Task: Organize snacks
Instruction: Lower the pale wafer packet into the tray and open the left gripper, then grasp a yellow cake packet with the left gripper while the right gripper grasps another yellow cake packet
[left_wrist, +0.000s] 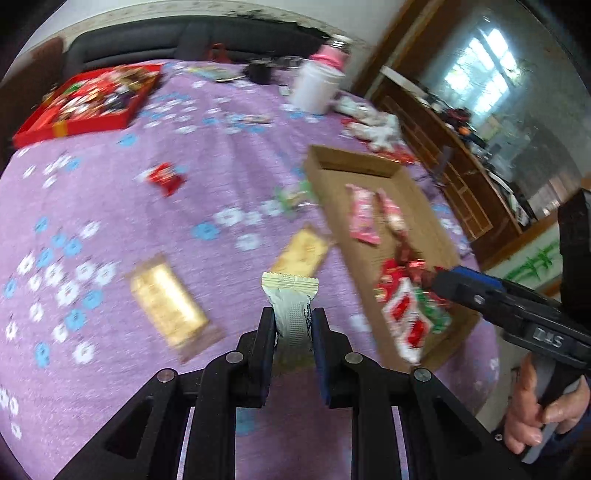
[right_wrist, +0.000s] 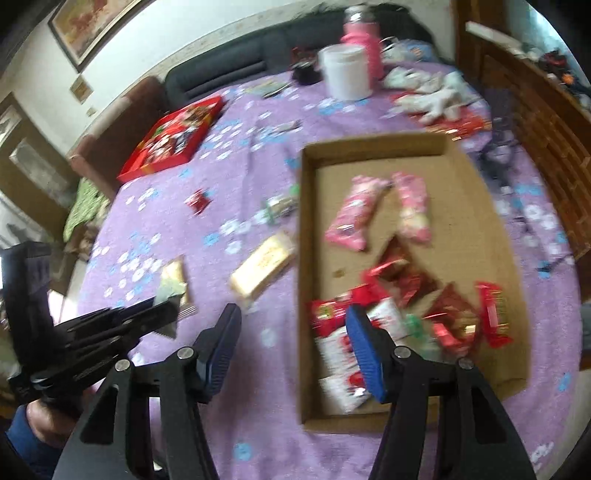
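Observation:
My left gripper is shut on a white snack packet that sticks up between its pads, above the purple tablecloth. The right wrist view shows this gripper at the left with the packet at its tip. My right gripper is open with nothing between its fingers, over the left wall of the cardboard tray; its dark tip hovers over the tray's near end. The tray holds two pink packets and a pile of red and white packets.
Two gold packets, a red candy and a green packet lie loose on the cloth. A red box of sweets sits far left. A white jar, a pink bottle and crumpled wrappers stand behind the tray.

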